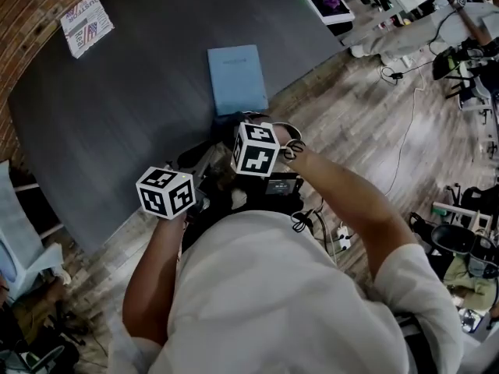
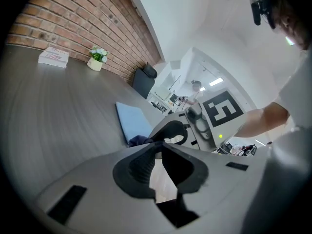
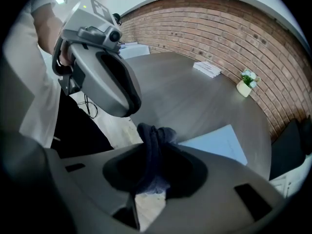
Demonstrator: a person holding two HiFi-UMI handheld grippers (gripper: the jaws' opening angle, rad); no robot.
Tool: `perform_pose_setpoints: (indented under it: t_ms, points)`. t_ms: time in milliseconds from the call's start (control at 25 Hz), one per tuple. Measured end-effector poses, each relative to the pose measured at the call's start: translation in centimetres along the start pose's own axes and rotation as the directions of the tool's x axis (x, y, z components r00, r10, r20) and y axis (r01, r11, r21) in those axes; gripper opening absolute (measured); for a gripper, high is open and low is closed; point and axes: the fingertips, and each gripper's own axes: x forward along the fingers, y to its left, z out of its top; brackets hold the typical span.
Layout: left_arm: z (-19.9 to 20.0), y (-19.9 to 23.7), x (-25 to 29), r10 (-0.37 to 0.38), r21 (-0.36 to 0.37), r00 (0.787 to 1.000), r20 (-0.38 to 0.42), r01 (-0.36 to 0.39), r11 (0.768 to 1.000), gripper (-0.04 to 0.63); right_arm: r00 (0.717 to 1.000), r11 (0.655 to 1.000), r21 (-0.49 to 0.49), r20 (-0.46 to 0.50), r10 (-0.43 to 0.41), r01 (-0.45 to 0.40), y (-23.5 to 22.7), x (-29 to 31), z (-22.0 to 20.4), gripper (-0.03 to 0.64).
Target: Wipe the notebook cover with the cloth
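Light-blue notebook (image 1: pixel 237 78), closed and lying flat on the dark grey surface (image 1: pixel 117 123), its near end close to the surface's edge. Dark blue cloth (image 3: pixel 155 139), bunched and pinched between the jaws of the right hand-held gripper (image 3: pixel 152 172), which points at the notebook's near end. The cloth's free end projects past the jaw tips, just at that end; contact with the cover cannot be told. Left hand-held gripper (image 2: pixel 160 167), held just beside the right one at the surface's edge, jaw tips pressed together with nothing between them. At the far side of the surface, well apart from the notebook, lie a printed booklet (image 1: pixel 86 24) and a small potted plant (image 2: pixel 96 58), both near the brick wall (image 3: pixel 209 28). Wooden floor (image 1: pixel 351 119) beside the surface.
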Motion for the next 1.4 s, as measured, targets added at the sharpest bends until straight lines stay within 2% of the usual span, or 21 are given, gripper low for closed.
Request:
perform_pose_setpoints:
  t_ms: [360,760,1160,1400]
  points:
    - [1.2,-0.6,-1.7,-0.030,0.022,0.999,0.034,0.029,0.999,0.043,0.997,0.995,0.093,0.057,-0.053,0.048,-0.1,-2.4,1.4,0.118]
    - [4.6,-1.9,-4.7,-0.056,0.045,0.989,0.139,0.050,0.998,0.043,0.974,0.965,0.225,0.148,-0.174,0.138,-1.4,-7.0,3.3,0.120]
    - [7.7,-4.2,-7.5,-0.101,0.091,0.970,0.221,0.083,0.992,0.043,0.922,0.886,0.421,0.228,-0.312,0.196,-2.2,-12.4,3.8,0.120]
    - [9.1,-6.1,-9.0,-0.114,0.124,0.955,0.273,0.082,0.989,0.044,0.866,0.824,0.536,0.310,-0.393,0.182,-2.2,-16.5,3.5,0.120]
